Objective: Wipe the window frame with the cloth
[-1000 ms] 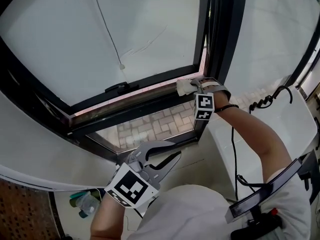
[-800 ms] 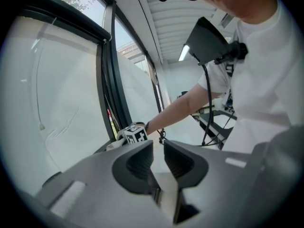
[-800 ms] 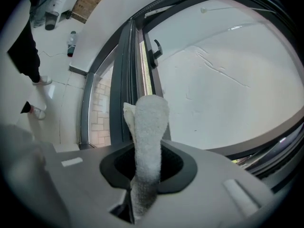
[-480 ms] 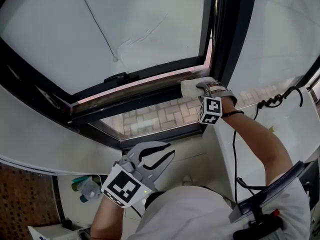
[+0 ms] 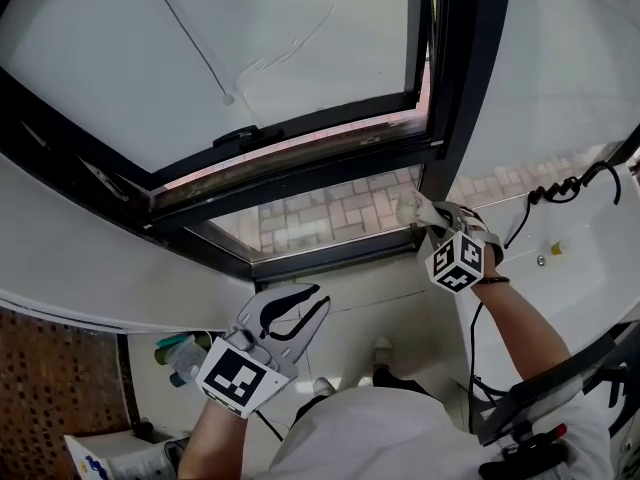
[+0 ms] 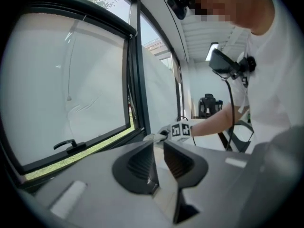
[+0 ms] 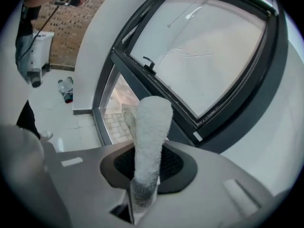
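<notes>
The black window frame (image 5: 300,173) has a tilted sash and a thick upright post (image 5: 465,88) at the right. My right gripper (image 5: 425,216) is shut on a white cloth (image 5: 412,208), which sits at the foot of that post, below the sash. In the right gripper view the cloth (image 7: 149,127) stands up between the jaws of the right gripper (image 7: 148,161). My left gripper (image 5: 305,303) hangs low in front of the body, away from the frame. Its jaws are almost together and hold nothing in the left gripper view (image 6: 159,163).
A black handle (image 5: 235,136) sits on the sash's lower rail. Brick paving (image 5: 330,213) shows through the lower pane. A coiled cable (image 5: 560,188) lies on the white ledge (image 5: 580,268) at the right. Bottles (image 5: 180,356) stand on the floor at the left.
My right gripper has carried the cloth down from the sash's lower right corner to the base of the post. The left gripper has drifted slightly down and left.
</notes>
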Action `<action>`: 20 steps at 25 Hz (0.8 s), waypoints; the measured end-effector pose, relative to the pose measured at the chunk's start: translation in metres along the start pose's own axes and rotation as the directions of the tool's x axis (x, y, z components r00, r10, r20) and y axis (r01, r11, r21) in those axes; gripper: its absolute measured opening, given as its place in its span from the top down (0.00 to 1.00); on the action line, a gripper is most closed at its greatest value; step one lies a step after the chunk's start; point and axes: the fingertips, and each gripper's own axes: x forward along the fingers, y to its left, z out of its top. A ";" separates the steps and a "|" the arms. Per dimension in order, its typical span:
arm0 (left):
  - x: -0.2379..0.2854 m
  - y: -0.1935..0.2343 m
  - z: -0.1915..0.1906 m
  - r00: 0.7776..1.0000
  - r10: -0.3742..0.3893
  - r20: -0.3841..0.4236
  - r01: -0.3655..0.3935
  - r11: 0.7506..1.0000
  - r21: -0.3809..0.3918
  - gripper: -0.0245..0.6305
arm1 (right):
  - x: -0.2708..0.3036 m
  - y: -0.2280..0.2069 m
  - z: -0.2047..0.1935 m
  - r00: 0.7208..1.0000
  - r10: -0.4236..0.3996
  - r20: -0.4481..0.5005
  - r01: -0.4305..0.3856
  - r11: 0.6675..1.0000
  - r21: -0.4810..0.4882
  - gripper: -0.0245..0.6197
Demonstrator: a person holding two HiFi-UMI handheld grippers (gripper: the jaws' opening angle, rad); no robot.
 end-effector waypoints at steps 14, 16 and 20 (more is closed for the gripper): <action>-0.120 -0.042 -0.039 0.996 0.040 0.079 -0.041 0.999 0.011 0.83 | -0.186 0.088 0.035 0.990 -0.096 0.105 0.051 0.927 0.371 0.85; -0.147 -0.053 -0.049 0.994 0.055 0.093 -0.053 0.998 -0.023 0.84 | -0.215 0.109 0.042 0.986 -0.114 0.122 0.054 0.908 0.415 0.85; -0.199 -0.071 -0.087 0.993 0.077 0.091 -0.072 0.995 -0.065 0.84 | -0.272 0.148 0.059 0.977 -0.157 0.147 0.074 0.888 0.455 0.85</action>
